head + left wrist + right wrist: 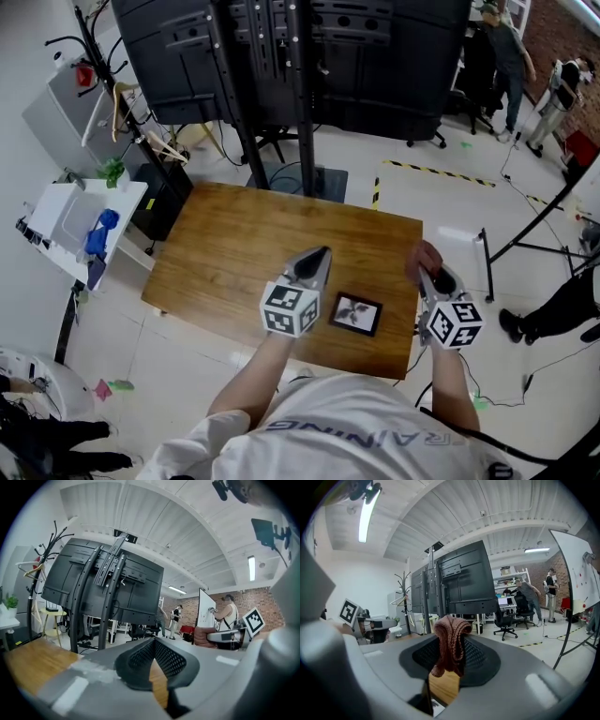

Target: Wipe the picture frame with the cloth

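A small black picture frame point(355, 313) lies flat near the front edge of the wooden table point(244, 253). In the head view my left gripper point(322, 253) hovers just left of the frame, raised and pointing away from me. Its jaws meet at the tips with nothing between them point(153, 641). My right gripper point(427, 273) is held at the table's right edge, to the right of the frame. It is shut on a reddish-brown knitted cloth point(450, 644), which bunches above the jaws point(424, 257). The frame shows only in the head view.
A large black screen on a wheeled stand point(281, 56) rises behind the table's far edge. A white side table point(80, 220) with a blue object stands at the left, beside a coat rack point(103, 56). A tripod leg point(525, 239) and a person's shoe point(514, 325) are at the right.
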Demonstrator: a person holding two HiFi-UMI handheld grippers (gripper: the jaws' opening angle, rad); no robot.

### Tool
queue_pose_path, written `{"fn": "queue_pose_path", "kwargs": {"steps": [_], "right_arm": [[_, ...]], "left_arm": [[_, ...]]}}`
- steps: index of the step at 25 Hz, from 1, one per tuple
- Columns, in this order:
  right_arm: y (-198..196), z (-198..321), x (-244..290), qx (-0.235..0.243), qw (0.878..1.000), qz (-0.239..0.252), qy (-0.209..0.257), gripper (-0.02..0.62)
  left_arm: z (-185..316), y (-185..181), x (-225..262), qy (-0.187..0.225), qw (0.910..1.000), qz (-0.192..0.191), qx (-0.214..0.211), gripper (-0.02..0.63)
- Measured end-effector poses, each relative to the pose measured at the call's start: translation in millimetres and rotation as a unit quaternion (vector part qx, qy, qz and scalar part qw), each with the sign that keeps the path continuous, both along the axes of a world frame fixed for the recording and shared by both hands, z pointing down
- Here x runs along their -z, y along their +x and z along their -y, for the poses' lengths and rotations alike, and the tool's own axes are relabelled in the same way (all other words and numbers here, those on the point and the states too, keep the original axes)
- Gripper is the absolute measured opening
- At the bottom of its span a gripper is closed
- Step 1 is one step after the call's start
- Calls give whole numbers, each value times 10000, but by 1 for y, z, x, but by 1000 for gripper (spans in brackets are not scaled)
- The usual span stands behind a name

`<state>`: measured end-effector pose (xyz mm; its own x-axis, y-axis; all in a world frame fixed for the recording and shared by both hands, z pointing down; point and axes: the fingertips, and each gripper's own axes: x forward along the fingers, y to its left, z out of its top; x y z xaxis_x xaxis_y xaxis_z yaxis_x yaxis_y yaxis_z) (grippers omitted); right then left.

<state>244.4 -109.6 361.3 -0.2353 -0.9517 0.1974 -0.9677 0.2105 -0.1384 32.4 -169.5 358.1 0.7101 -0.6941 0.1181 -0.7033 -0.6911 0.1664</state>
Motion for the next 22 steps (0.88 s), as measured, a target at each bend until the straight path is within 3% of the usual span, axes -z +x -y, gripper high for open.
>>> {"fn": "queue_pose_path", "kwargs": {"steps": [22], "right_arm": [[-4,-17,-8,72,10000,-17,-55,114]], "left_arm": [[-15,0,-15,-163,9999,42,16,3]]}}
